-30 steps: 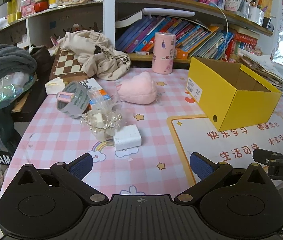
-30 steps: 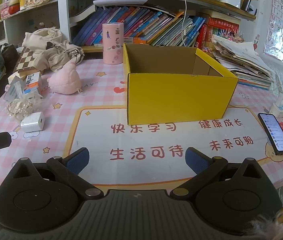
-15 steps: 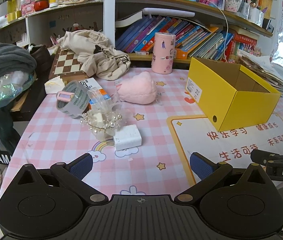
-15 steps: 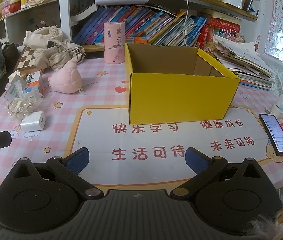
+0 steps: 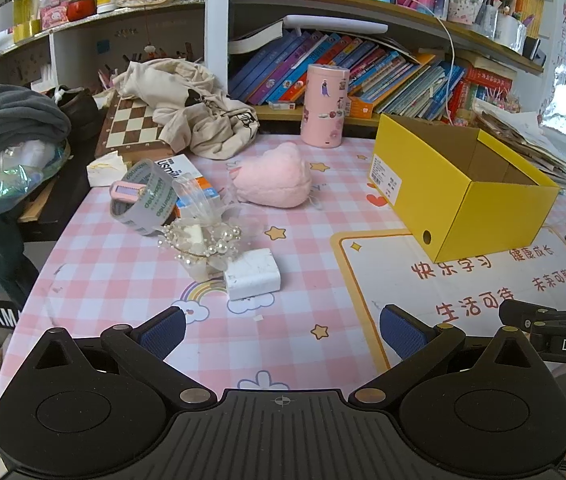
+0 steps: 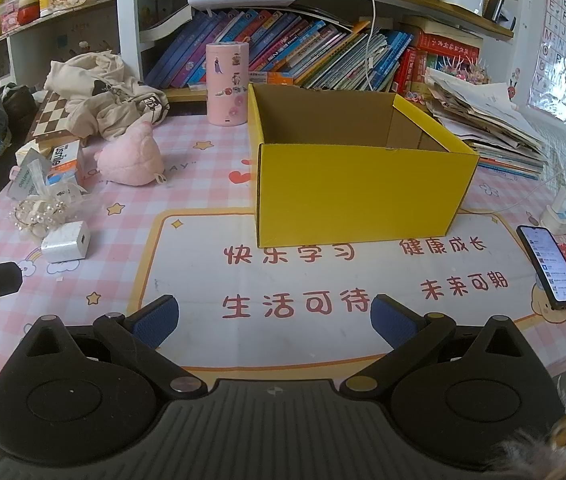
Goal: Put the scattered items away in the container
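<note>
Your left gripper (image 5: 281, 322) has its jaws spread wide with nothing between them, and your right gripper (image 6: 273, 312) is the same, wide apart and holding nothing. Both hang low over the near edge of the table. The yellow box (image 6: 359, 196) sits open just ahead of your right gripper, and it looks like nothing is inside yet, so the tidying has not begun. The loose things lie in a bunch in front of your left gripper: the white charger block (image 5: 251, 274) is nearest, and the pearl hair piece (image 5: 201, 242) touches it from behind. Then come the gray tape roll (image 5: 145, 202), a small medicine box (image 5: 187, 176) and the pink plush toy (image 5: 273, 180). Watch out here. If you grab the charger block, you might catch the pearl hair piece too and drag it along. The charger block has smooth sides, so it may slip if you pinch only a corner. The tape roll leans, so a bump could make it roll away. The table has a pink checked cloth (image 5: 123, 280) with a white mat (image 6: 323, 280) on it. A phone (image 6: 549, 268) lies at the right. Behind are shelves of books (image 6: 291, 48), a chessboard (image 5: 131, 128) and piled clothes (image 5: 191, 112).
</note>
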`<state>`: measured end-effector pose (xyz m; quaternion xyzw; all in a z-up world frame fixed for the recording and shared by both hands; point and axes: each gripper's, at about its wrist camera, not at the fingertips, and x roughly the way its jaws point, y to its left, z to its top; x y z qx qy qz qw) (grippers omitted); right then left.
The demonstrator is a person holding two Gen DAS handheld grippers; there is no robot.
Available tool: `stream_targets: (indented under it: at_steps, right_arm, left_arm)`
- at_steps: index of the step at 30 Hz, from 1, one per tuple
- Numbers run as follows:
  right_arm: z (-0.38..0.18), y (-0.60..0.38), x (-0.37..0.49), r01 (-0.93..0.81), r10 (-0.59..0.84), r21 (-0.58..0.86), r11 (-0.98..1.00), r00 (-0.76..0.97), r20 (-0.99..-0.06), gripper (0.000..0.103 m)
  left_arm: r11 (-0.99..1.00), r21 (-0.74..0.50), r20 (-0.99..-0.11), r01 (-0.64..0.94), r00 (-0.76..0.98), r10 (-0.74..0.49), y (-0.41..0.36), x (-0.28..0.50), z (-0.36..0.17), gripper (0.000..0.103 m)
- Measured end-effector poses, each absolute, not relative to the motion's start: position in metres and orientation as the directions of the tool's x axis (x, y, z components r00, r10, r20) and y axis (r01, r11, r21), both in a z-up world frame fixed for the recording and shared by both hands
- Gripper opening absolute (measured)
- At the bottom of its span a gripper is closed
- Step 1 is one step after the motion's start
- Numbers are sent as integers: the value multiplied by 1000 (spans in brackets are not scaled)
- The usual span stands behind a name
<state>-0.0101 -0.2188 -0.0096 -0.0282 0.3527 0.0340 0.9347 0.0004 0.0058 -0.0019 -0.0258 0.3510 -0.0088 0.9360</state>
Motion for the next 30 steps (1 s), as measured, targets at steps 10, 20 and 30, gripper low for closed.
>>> stream_targets:
  at_steps: [10,20,30]
  right_arm:
    - [-10,-218,-10,-82,42,-29,996,747,-663,103]
    - [-10,-219,-12,-81,43,-26,996,746,-665,103]
    - [-9,-219,-16,-87,47,-28,996,747,-663,103]
  left_arm:
    - [998,-61,-655,1,755,-41,4,-1,-1,103]
    - [998,-63,-654,6,755,-46,2,-3,-1,103]
    - [996,-85,-648,15,759,-67,2,-7,1,103]
